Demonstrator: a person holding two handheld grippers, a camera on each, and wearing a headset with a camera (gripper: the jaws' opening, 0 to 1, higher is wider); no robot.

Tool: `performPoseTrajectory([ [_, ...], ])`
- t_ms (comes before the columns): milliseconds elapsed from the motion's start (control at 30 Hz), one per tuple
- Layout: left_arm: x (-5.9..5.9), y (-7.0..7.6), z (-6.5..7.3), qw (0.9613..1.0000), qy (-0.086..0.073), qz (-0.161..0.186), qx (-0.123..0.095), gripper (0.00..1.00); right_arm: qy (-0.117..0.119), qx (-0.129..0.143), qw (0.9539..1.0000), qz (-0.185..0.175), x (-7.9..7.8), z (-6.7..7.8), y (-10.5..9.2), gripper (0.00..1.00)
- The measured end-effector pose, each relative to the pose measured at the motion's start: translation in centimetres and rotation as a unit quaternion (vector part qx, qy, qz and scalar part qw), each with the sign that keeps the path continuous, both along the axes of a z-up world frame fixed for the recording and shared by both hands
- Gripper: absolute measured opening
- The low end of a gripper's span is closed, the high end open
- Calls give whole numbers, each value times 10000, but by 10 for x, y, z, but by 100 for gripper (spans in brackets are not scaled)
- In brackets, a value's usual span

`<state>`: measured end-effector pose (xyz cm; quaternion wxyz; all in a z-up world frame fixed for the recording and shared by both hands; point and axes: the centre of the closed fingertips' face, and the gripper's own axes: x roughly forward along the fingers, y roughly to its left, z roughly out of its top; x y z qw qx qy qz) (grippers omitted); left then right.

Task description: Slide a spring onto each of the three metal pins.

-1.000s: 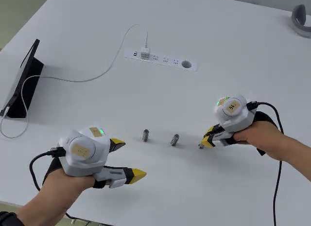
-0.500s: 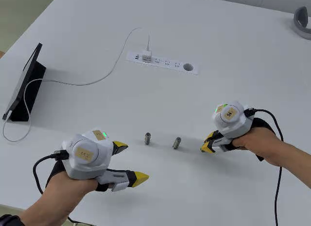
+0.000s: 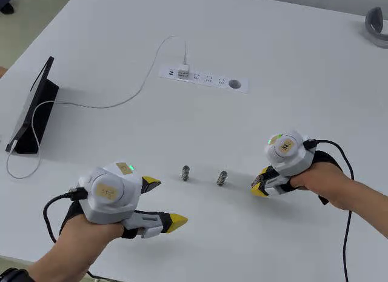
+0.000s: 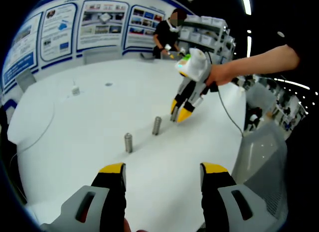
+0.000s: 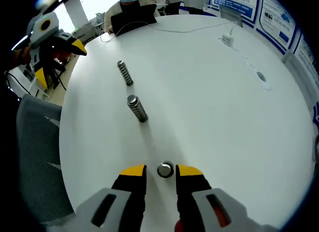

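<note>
Right gripper (image 5: 161, 170): jaws narrowed around third pin (image 5: 165, 169); pinch cannot be told.
Left gripper (image 4: 162, 167): spread wide, empty, 7 o'clock of first pin (image 3: 185, 172).
Springs on: first pin, second pin (image 3: 222, 178), upright, 9 o'clock of third pin.
Hidden: shaft of third pin.

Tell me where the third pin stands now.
In the right gripper view, the third pin stands between the yellow tips of the right hand-held gripper, in line with the two spring-covered pins farther away.
</note>
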<state>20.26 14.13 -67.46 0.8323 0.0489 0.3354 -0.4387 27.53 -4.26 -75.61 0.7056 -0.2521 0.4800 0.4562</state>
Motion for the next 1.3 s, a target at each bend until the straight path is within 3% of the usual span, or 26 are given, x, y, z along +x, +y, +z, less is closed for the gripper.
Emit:
performPoseTrajectory([
  [200, 0, 2, -1, 10000, 17, 3, 18, 62, -130, 42, 9995, -286, -5, 1, -16, 35],
  [500, -1, 2, -5, 10000, 52, -31, 38, 61, -76, 281, 9956, -890, -26, 0, -31, 44],
  [700, -4, 5, -10, 9999, 132, -7, 68, 62, -137, 609, 9876, -1442, -42, 2, -34, 47],
  [833, -4, 8, -12, 9998, 161, 0, 84, 62, -172, 685, 9843, -1618, -52, -1, -36, 48],
  [1133, -5, 14, -15, 9997, 207, 83, 81, 62, -316, 1078, 9723, -2051, -69, 8, -24, 55],
  [1300, -5, 16, -17, 9996, 243, 125, 64, 63, -391, 1170, 9692, -2134, -78, 12, -16, 60],
])
